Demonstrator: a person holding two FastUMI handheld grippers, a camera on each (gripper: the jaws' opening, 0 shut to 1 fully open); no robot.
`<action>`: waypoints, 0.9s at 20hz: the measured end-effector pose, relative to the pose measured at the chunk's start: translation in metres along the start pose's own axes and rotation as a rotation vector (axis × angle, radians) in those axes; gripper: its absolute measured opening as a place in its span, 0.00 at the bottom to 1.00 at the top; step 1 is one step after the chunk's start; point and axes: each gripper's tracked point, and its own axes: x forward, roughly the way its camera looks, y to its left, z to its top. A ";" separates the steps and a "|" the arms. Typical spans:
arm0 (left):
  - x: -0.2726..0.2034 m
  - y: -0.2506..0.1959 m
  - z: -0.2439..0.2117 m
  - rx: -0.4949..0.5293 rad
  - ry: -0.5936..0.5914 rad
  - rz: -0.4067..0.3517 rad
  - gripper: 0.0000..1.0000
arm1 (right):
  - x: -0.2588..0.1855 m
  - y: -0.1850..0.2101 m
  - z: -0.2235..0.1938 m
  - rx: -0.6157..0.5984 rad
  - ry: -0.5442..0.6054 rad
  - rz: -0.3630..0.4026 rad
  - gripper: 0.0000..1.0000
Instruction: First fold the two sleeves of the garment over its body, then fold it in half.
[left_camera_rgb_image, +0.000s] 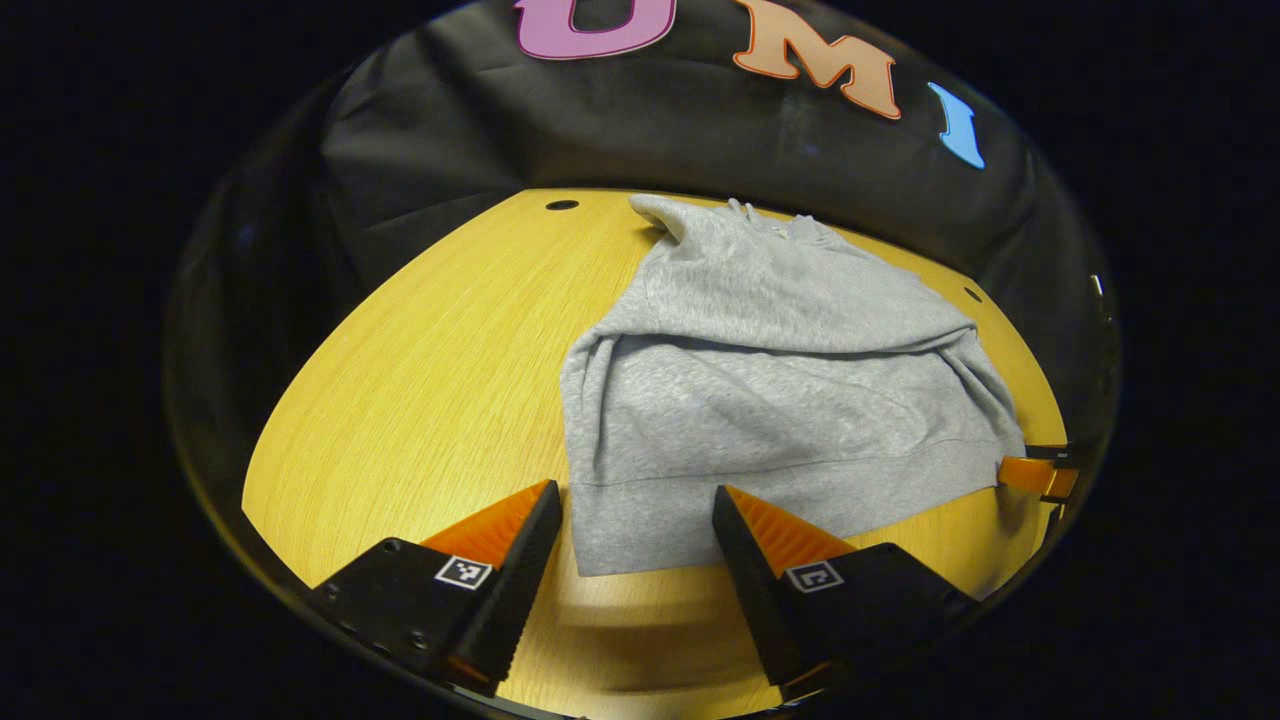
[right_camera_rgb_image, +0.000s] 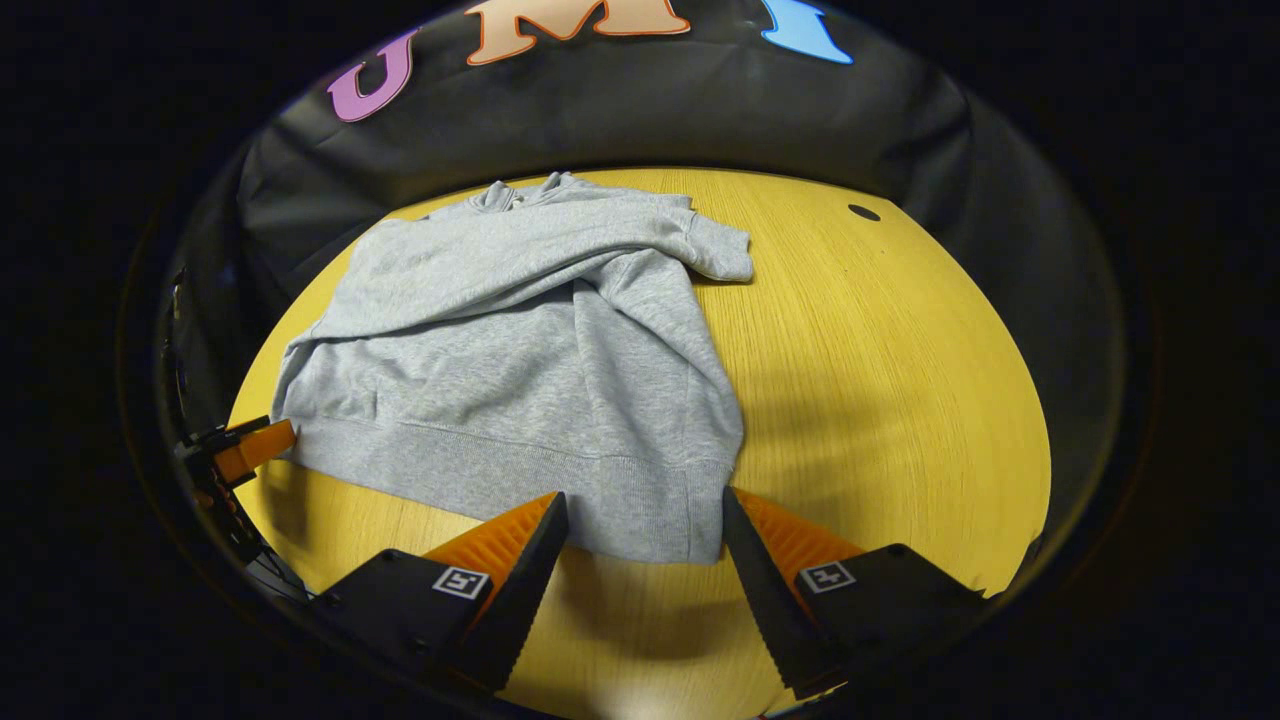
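In the left gripper view, the left gripper (left_camera_rgb_image: 637, 520) has its fingers spread over the near hem of the grey garment (left_camera_rgb_image: 770, 380), pinching nothing. In the right gripper view, the right gripper (right_camera_rgb_image: 645, 530) is likewise spread at the other hem corner. The garment lies flat on the wooden counter (left_camera_rgb_image: 420, 400), both sleeves folded across its body, collar at the far edge

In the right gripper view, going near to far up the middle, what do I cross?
Right gripper, open → hem of the sweatshirt → folded sleeve across its body → collar → table edge → booth wall.
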 end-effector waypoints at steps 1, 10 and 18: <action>0.001 -0.002 0.001 0.005 0.000 -0.011 0.88 | 0.001 0.000 0.000 0.009 0.006 -0.002 0.89; 0.005 -0.023 0.008 -0.087 -0.011 -0.129 0.04 | 0.006 0.012 0.002 0.143 0.064 0.049 0.09; 0.006 -0.029 0.023 -0.106 -0.032 -0.130 0.00 | -0.001 0.017 0.010 0.140 -0.001 0.046 0.03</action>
